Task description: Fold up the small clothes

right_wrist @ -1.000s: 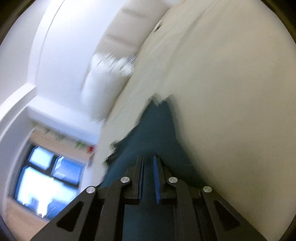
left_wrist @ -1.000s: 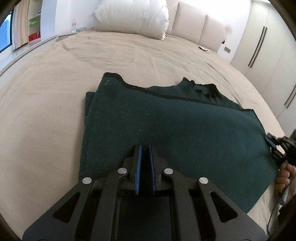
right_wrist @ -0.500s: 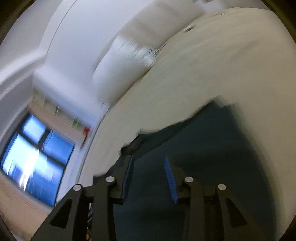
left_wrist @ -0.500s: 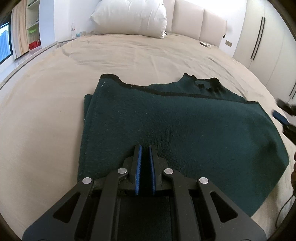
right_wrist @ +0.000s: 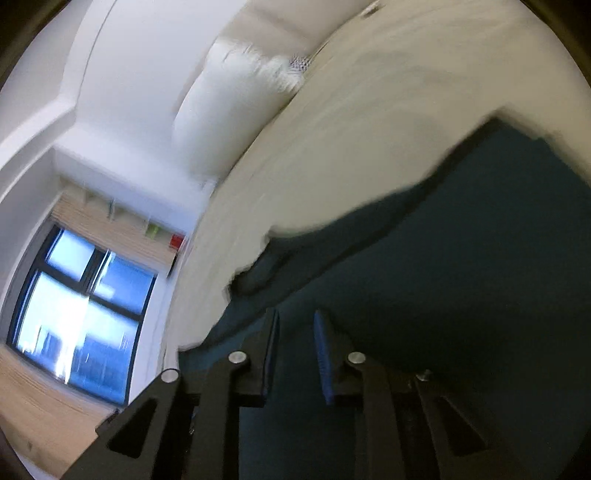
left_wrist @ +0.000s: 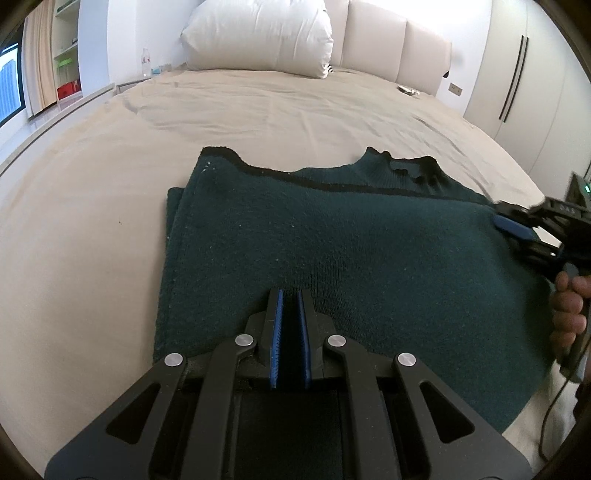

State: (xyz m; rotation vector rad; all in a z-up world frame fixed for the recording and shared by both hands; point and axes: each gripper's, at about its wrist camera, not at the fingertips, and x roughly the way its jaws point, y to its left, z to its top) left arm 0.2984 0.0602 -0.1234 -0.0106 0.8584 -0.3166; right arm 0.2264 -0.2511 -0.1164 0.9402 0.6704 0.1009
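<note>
A dark green knit sweater (left_wrist: 332,236) lies folded flat on the beige bed (left_wrist: 110,155), collar at the far side. My left gripper (left_wrist: 290,295) rests at its near edge, jaws shut, with the knit puckered at the tips as if pinched. My right gripper (left_wrist: 517,236), held by a hand (left_wrist: 569,310), hovers over the sweater's right edge. In the right wrist view the right gripper (right_wrist: 295,317) shows a gap between its blue pads (right_wrist: 323,350). Its jaws are closing with nothing between them, and the sweater (right_wrist: 461,295) is below.
A white pillow (left_wrist: 258,33) and a padded headboard (left_wrist: 399,48) stand at the bed's far end. Wardrobe doors (left_wrist: 517,74) line the right wall. A window (right_wrist: 81,306) and shelves are at the left. Bare sheet surrounds the sweater.
The right gripper opened, let go of the sweater's right edge, and swung up along that side; its jaws are narrower than half a second ago. The left gripper has stayed put.
</note>
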